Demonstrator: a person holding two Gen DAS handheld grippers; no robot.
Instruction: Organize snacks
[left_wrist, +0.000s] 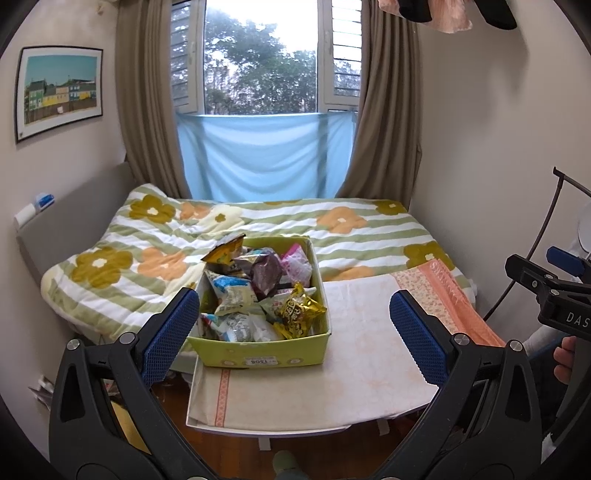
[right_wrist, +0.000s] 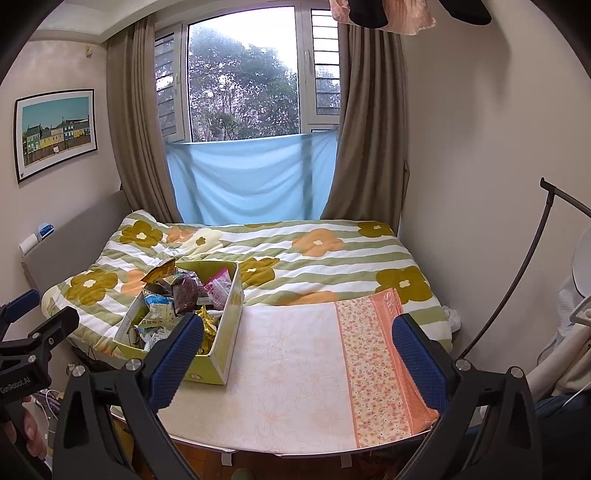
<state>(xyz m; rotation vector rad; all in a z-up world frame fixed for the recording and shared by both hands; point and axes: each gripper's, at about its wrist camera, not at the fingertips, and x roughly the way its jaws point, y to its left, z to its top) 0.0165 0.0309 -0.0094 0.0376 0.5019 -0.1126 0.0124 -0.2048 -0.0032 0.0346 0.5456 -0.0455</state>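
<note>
A yellow-green cardboard box (left_wrist: 258, 352) stands on the left part of a cloth-covered table (left_wrist: 354, 373). It is heaped with several snack packets, among them a gold one (left_wrist: 297, 310), a dark purple one (left_wrist: 265, 275) and a pink one (left_wrist: 295, 264). The box also shows in the right wrist view (right_wrist: 218, 354). My left gripper (left_wrist: 295, 341) is open and empty, held above the table's near edge in front of the box. My right gripper (right_wrist: 299, 363) is open and empty, over the middle of the table, to the right of the box.
Behind the table is a bed with a green-striped flower quilt (right_wrist: 314, 258). An orange floral cloth strip (right_wrist: 373, 369) covers the table's right side. Walls close in left and right; a dark curved stand (right_wrist: 517, 273) rises at the right. Wooden floor lies below.
</note>
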